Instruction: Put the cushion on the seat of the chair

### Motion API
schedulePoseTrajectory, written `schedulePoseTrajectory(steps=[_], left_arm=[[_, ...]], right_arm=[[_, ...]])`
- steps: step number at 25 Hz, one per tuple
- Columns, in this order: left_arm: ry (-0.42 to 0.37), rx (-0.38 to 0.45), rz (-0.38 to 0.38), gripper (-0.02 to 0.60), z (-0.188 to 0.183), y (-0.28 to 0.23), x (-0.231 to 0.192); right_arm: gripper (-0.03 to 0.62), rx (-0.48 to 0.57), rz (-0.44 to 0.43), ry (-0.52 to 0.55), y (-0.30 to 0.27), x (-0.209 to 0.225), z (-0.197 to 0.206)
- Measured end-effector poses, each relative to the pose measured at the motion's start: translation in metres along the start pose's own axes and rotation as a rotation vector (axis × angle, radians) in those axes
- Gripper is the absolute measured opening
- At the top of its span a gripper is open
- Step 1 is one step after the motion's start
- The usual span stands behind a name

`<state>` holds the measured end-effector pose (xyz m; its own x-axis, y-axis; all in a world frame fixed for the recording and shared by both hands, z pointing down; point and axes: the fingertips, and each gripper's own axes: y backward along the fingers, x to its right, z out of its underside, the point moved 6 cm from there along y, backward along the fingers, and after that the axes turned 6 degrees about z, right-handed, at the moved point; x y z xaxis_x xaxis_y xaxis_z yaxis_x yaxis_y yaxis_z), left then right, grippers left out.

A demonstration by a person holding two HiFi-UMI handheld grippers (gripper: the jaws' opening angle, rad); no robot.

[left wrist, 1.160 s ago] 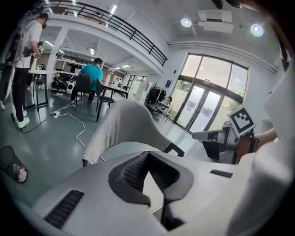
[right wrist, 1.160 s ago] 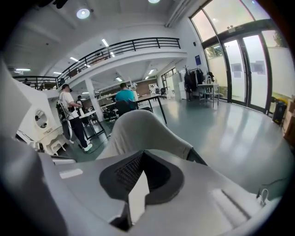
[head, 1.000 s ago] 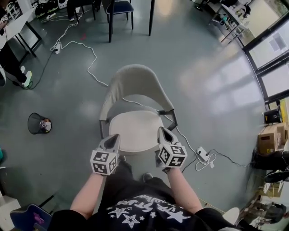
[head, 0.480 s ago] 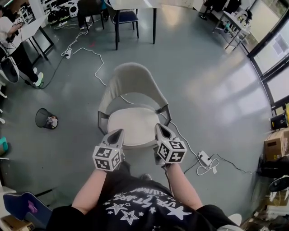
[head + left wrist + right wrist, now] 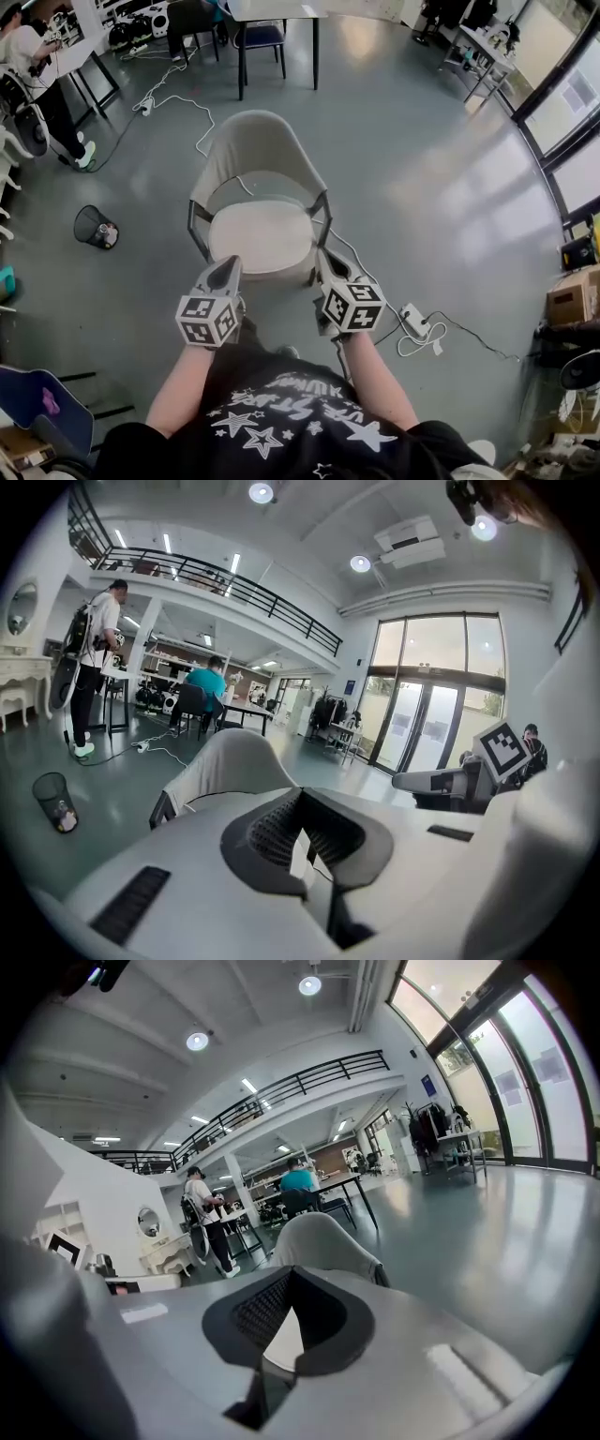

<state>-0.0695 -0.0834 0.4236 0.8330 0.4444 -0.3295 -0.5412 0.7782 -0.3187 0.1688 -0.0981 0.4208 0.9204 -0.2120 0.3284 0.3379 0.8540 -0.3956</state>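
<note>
I have the left gripper (image 5: 229, 269) hovering at the near left corner of the chair (image 5: 251, 148). Its jaws are pressed together at the tips with nothing between them. My right gripper (image 5: 327, 259) hangs at the chair's near right corner, likewise fully closed and empty. The cushion (image 5: 262, 238), pale and rounded, lies flat on the chair's seat, inside the curve of the backrest and just beyond both grippers. A bin (image 5: 95, 228) stands well to the chair's left, and a power strip (image 5: 413, 320) lies on the floor to its right.
</note>
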Motion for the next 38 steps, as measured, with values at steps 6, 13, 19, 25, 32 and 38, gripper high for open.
schedulePoseTrajectory(steps=[6, 13, 19, 25, 32, 38], left_arm=[[-0.025, 0.014, -0.037, 0.006, 0.016, 0.031, 0.030], [-0.019, 0.020, -0.086, 0.006, 0.022, 0.056, 0.031], [0.015, 0.018, -0.090, 0.006, 0.035, 0.067, 0.025], [0.047, 0.026, -0.080, 0.006, 0.043, 0.091, 0.017], [0.026, 0.028, -0.041, 0.006, 0.048, 0.140, 0.013], [0.021, 0.054, -0.012, 0.006, 0.050, 0.177, 0.018]], right_arm=[[0.003, 0.019, -0.018, -0.007, 0.038, 0.004, 0.008], [0.003, 0.020, -0.049, 0.041, 0.044, -0.008, 0.016], [0.003, -0.044, -0.046, 0.072, 0.039, -0.019, 0.038], [0.003, -0.050, -0.048, 0.115, 0.052, -0.047, 0.044], [0.003, -0.042, -0.009, 0.150, 0.081, -0.085, 0.061], [0.003, -0.017, 0.008, 0.158, 0.111, -0.113, 0.071]])
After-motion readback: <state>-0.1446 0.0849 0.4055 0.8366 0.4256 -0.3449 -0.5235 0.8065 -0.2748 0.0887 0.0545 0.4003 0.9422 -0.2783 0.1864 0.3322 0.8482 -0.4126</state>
